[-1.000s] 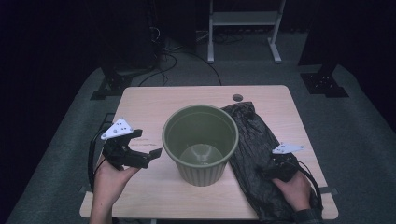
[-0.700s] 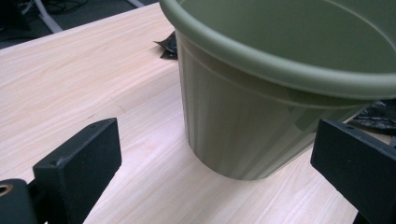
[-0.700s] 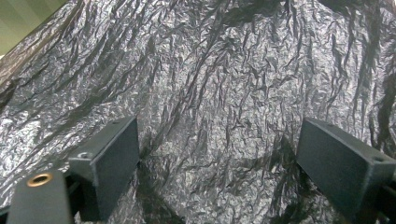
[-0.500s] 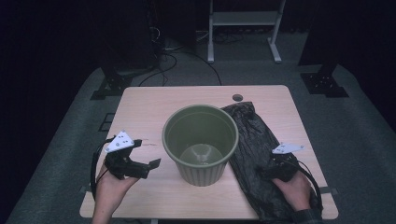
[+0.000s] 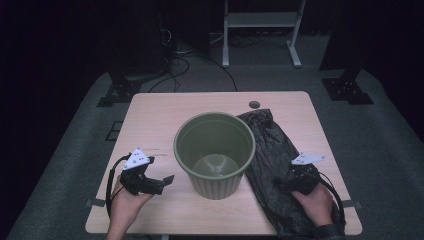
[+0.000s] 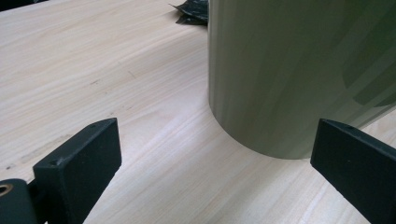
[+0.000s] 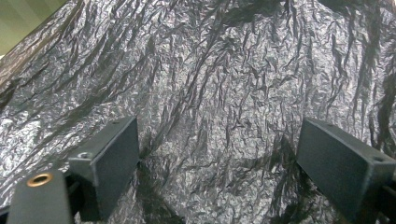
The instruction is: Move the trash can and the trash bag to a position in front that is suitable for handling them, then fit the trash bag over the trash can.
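High view: we are looking down on a wooden table with an empty olive-green bin standing upright at its middle. A black bin bag is lying flat just right of the bin, its long axis running from the far edge toward the near right corner, its left edge touching or tucked against the bin wall. The right gripper is resting on the bag's near half, so we are judging it the nearer hand for a pinch on the plastic. The left gripper is sitting on bare wood left of the bin, its tips pointing at the bin's base and close beside it.

Left gripper view: we are seeing its jaws spread wide with nothing between them; the bin wall is standing ahead and to the right, apart from both jaws. A corner of the bag is peeking out behind the bin.

Right gripper view: its jaws are standing well apart, pressed down close over crinkled black film. This view is showing the wrinkles available for gripping, which the high view is leaving blurred. No fold is caught yet.
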